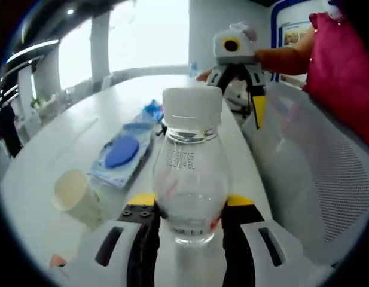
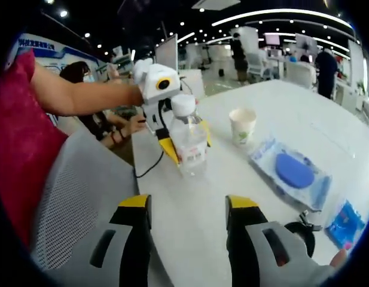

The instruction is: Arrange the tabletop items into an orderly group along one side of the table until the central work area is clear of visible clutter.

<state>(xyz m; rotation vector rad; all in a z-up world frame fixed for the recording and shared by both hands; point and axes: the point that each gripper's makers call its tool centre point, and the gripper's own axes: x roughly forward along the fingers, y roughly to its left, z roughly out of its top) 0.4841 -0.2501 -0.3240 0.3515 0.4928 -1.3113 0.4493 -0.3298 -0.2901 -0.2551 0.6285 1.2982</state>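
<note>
A clear plastic bottle (image 1: 189,179) with a white cap stands upright on the white table (image 1: 70,137), and my left gripper (image 1: 190,206) is shut on its lower body. The right gripper view has the same bottle (image 2: 187,128) near the table's edge, in the left gripper (image 2: 185,149). A paper cup (image 2: 243,125) stands just beyond it. A flat clear packet with a blue round pad (image 2: 295,170) lies further along, and a small blue packet (image 2: 345,224) past that. My right gripper (image 2: 187,203) hangs open over bare table; it also appears across the table (image 1: 238,89).
A grey mesh chair (image 2: 70,191) stands against the table edge beside the bottle. A person in a red top (image 1: 345,66) is behind it. A small black object (image 2: 301,230) lies on the table near my right jaw. Other people and tables are far off.
</note>
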